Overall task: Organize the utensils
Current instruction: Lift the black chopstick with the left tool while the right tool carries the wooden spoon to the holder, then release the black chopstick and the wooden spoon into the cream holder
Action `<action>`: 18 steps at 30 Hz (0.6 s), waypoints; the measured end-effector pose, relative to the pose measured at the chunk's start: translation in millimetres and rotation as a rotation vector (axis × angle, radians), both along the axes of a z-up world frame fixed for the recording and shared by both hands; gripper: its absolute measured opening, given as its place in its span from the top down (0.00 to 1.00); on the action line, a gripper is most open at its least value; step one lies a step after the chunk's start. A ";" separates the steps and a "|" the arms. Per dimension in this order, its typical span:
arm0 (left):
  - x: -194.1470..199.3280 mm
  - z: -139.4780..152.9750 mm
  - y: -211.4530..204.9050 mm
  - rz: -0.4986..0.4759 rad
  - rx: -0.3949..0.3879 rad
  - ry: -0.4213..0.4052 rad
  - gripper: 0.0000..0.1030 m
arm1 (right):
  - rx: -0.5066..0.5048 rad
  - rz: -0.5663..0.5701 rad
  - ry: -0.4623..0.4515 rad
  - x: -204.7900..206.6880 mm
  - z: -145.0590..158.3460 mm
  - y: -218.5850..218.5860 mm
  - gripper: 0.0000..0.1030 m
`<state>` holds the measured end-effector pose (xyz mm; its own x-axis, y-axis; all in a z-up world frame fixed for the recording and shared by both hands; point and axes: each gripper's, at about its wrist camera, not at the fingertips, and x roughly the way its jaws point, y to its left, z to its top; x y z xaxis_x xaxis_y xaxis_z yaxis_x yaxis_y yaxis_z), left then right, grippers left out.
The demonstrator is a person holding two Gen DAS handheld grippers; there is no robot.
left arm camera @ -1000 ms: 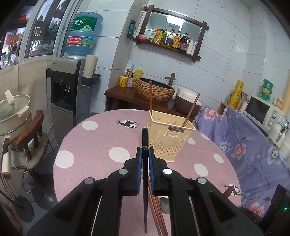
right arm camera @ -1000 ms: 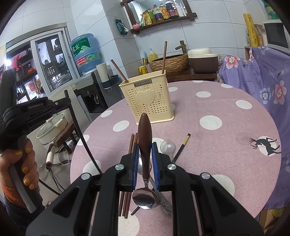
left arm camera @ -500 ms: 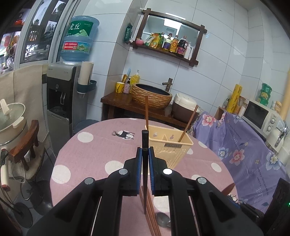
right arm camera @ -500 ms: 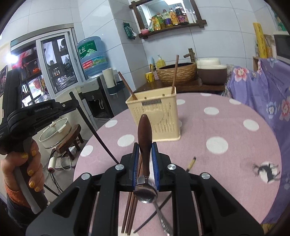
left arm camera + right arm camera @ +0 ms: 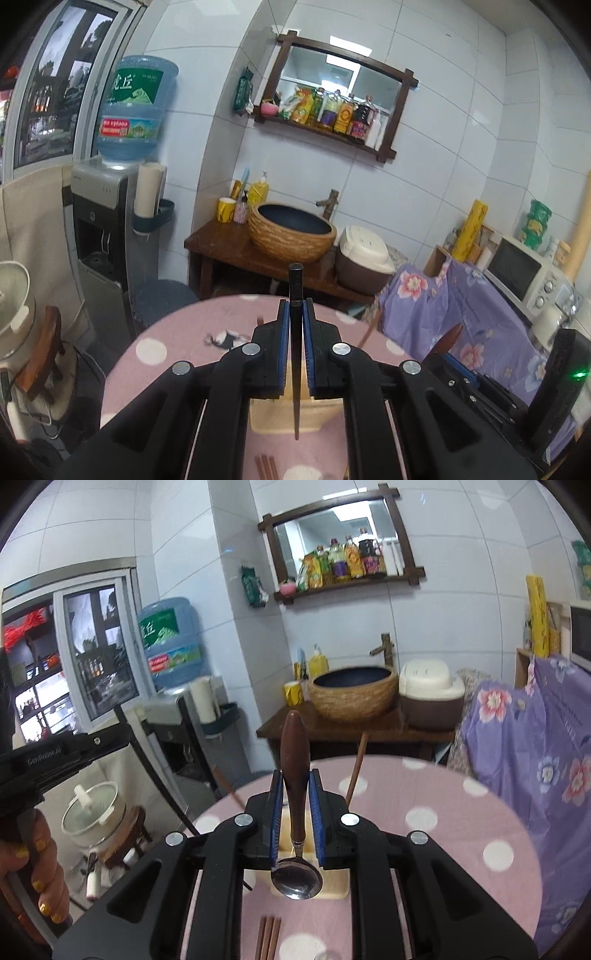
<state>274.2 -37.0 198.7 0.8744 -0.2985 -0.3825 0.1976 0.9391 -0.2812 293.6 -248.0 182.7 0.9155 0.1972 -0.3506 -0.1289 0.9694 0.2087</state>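
Note:
My left gripper (image 5: 296,314) is shut on a black chopstick (image 5: 295,288) held upright, its tip hanging above the cream utensil holder (image 5: 280,417), which is mostly hidden behind the fingers. My right gripper (image 5: 295,786) is shut on a spoon with a brown wooden handle (image 5: 294,757), its steel bowl (image 5: 296,880) pointing down over the cream holder (image 5: 332,886). A brown chopstick (image 5: 355,771) stands in the holder. Brown chopsticks (image 5: 269,938) lie on the pink polka-dot table (image 5: 443,812) in front of the holder; they also show in the left wrist view (image 5: 266,467).
The left hand-held gripper (image 5: 55,753) shows at the left of the right wrist view. Beyond the table stand a wooden stand with a woven basin (image 5: 291,232), a rice cooker (image 5: 364,258) and a water dispenser (image 5: 110,221). A floral cloth (image 5: 535,738) covers the right side.
Both grippers have risen and tilted up with their utensils, closing in over the holder, which now sits low between the fingers.

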 end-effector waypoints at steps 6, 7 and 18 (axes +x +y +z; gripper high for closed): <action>37.5 4.6 -11.4 0.061 -0.002 -0.006 0.92 | -0.039 -0.042 -0.013 41.6 2.0 3.1 0.85; 43.2 0.5 -12.7 0.067 -0.005 -0.002 0.92 | -0.044 -0.045 -0.007 47.1 -4.2 3.8 0.85; 54.4 8.8 -14.3 0.056 -0.041 -0.024 0.92 | -0.043 -0.067 0.071 70.3 -58.7 3.0 0.85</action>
<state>328.6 -51.2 207.5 0.8990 -0.2636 -0.3497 0.1519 0.9367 -0.3154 363.8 -245.0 123.9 0.8987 0.1197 -0.4219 -0.0497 0.9836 0.1732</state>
